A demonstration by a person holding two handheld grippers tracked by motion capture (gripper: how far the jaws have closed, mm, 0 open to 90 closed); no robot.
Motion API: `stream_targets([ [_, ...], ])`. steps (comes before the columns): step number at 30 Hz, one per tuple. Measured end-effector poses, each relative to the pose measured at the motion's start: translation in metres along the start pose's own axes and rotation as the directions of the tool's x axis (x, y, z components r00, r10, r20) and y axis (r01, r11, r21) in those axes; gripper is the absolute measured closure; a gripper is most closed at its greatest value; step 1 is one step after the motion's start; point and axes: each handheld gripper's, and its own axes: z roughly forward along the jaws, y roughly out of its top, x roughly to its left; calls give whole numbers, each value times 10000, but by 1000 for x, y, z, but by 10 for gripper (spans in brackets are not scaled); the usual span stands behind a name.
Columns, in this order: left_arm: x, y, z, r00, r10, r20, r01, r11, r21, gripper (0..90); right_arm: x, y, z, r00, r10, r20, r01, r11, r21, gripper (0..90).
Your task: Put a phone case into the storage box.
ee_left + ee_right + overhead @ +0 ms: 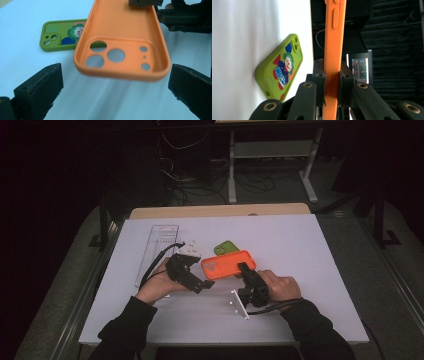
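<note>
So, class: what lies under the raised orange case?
Under the orange case lies the white table, with the green case flat on it, its near corner showing through a camera hole. The orange case covers the green case's far end.

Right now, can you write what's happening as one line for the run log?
right claw: shut on orange phone case, held above table | left claw: open, at the case's camera end | green phone case: lying on table

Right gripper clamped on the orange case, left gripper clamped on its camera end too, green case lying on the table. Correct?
Not quite. The left gripper is open: the left gripper view shows its jaws wide of the orange case, not touching. The right gripper is clamped on it, and the green case lies on the table.
</note>
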Motion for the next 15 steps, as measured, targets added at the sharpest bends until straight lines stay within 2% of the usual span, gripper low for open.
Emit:
stream_targets([
  [1,-1,0,1,9999,-106,-21,106,9999,-68,0,-1,-1,1,10000,88,-34,-88,10000,2,781],
  [4,-2,0,2,9999,-41,-99,40,10000,-19,0,-1,-3,2,9987,461,-217,-459,9989,98,780],
  [5,-2,0,2,10000,6,-94,-6,10000,30,0,-1,-4,2,9978,573,-322,-569,9983,133,780],
  [6,-1,0,1,9996,292,-67,-290,9993,238,0,-1,-5,2,9968,703,-392,-699,9975,129,780],
  [8,-1,-1,1,9995,297,-119,-295,9994,198,0,-2,-6,3,9940,972,-510,-966,9952,136,780],
  [10,-1,-1,1,9994,305,-189,-301,9994,197,0,-4,-8,4,9874,1436,-658,-1431,9896,130,780],
  [11,-2,-1,2,9998,93,-197,-93,10000,23,0,-5,-9,4,9845,1589,-747,-1585,9873,114,780],
  [12,-3,-1,2,9997,39,-225,-39,10000,-20,0,-6,-10,5,9788,1859,-862,-1851,9826,179,780],
  [13,-2,-1,1,9996,177,-239,-174,9998,111,0,-7,-11,5,9686,2299,-941,-2296,9732,149,780],
  [15,-2,-1,0,9993,253,-265,-248,9995,195,0,-11,-15,6,9583,2652,-1065,-2650,9641,156,780],
])
